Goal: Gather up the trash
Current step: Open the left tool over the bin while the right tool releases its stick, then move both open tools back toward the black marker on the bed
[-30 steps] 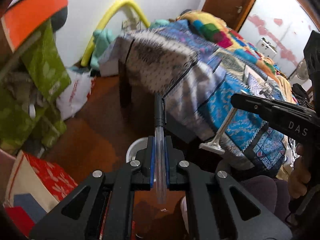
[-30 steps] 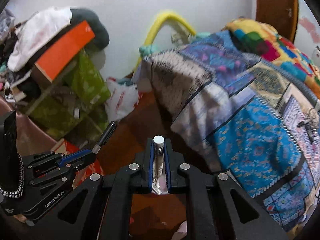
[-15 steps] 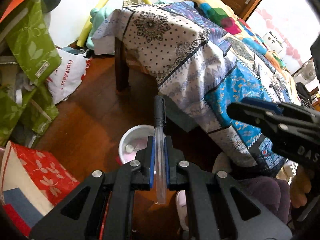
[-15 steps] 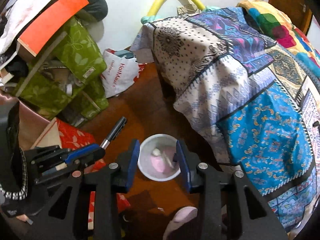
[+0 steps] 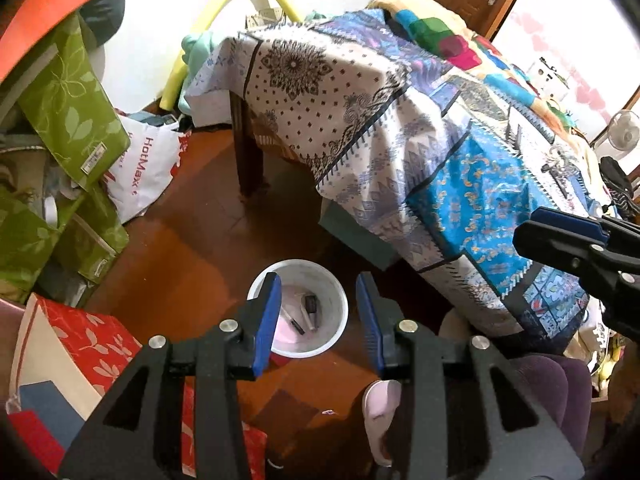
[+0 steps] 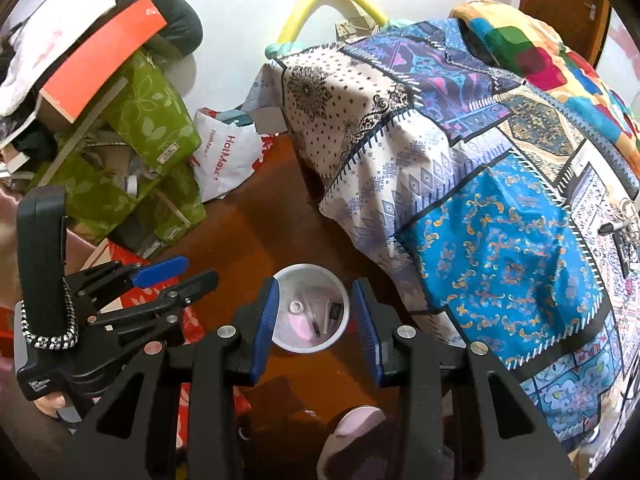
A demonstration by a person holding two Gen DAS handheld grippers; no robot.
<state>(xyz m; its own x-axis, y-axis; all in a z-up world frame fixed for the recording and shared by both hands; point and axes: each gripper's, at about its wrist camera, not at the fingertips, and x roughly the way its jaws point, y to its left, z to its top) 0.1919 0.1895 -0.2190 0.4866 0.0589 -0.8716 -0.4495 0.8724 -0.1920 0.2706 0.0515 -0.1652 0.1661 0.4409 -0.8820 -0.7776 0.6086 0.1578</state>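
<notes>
We hold both grippers over a white bin (image 5: 335, 312) on the brown floor (image 5: 192, 264), low in the middle of both views. The left gripper (image 5: 316, 312) has nothing between its blue pads and its jaws are opening; the bin's mouth shows in the gap. The right gripper (image 6: 314, 316) stands released too, with nothing between its pads, framing the same bin. In the right view the left gripper sits at lower left, a fingertip of the holding hand just visible under it.

The trash lies inside the bin: a pen (image 5: 294, 322) and a dark cap (image 5: 311, 305) on a pink lining, and in the right view a small ring (image 6: 296, 306) as well.

Room to move is narrow. The patterned cloth (image 5: 400, 152) hangs off the bench on the right, its lower edge near the bin's rim. A red box (image 5: 88, 344) crowds the lower left beside the bin, with green bags (image 5: 68, 120) and a white shopping bag (image 5: 148, 172) stacked further up the left. Open floor runs from the bin toward the bench leg (image 5: 248, 160) at centre. A pale slipper (image 5: 380, 412) sits just below the bin.
</notes>
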